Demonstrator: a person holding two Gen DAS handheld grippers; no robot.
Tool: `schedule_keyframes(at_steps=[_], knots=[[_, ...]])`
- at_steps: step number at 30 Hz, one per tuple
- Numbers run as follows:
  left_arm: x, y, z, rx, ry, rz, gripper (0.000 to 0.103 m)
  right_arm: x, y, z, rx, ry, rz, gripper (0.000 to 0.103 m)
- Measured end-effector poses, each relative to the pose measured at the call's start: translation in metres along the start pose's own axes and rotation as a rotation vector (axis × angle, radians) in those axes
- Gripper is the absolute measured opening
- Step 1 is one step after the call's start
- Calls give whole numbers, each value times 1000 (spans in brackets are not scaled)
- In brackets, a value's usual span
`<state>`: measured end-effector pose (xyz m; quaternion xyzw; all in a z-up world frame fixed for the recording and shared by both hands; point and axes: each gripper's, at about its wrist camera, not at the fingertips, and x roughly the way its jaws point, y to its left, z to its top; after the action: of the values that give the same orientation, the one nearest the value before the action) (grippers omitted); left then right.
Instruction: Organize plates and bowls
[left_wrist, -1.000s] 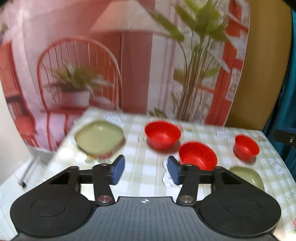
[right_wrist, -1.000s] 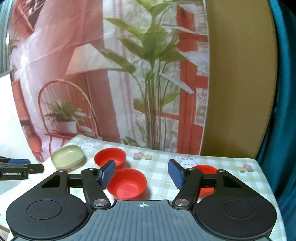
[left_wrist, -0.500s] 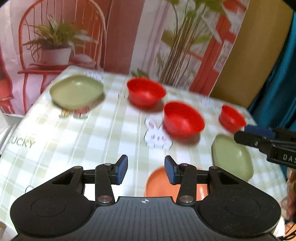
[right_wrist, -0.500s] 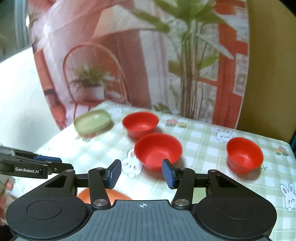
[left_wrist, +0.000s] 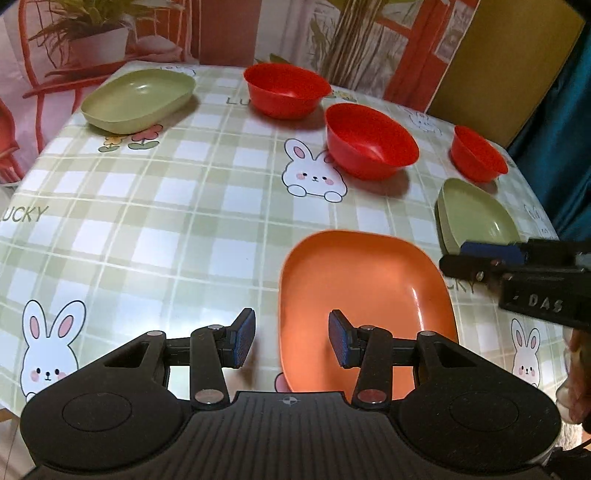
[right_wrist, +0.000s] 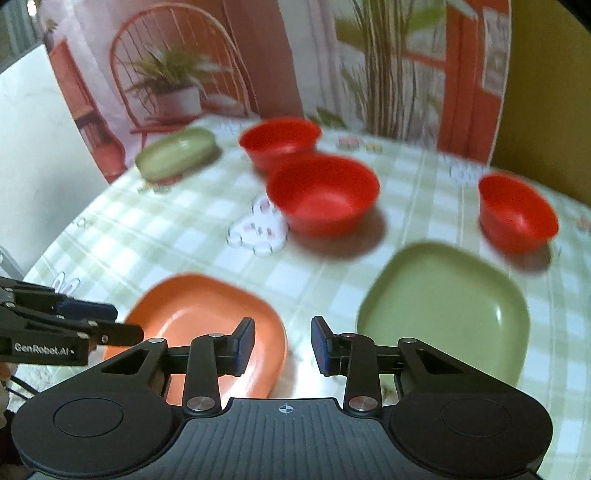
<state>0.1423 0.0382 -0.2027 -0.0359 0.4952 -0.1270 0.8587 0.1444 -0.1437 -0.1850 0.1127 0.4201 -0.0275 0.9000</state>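
An orange plate lies at the near side of the checked table. A green plate lies to its right, another green plate at the far left. Three red bowls stand across the back: one far, one middle, one small at the right. My left gripper is open and empty over the orange plate's near left edge. My right gripper is open and empty above the gap between the orange and green plates.
The table has a green checked cloth with rabbit prints. A printed backdrop with a chair and plants hangs behind it. A teal curtain is at the right. The right gripper shows in the left wrist view.
Both grippers have tilted down and moved closer to the table. The orange plate and the near green plate have come into full view. Both stay open.
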Motion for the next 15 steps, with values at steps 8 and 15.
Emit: schedule_keyframes(at_steps=[8,15], knots=[[9,-5,-5,-6,27,5,25,8,-1,-14,23,69,41,22],[10,-5,-7,-24,12,5,15,9,-3,-18,39,84,43,11]])
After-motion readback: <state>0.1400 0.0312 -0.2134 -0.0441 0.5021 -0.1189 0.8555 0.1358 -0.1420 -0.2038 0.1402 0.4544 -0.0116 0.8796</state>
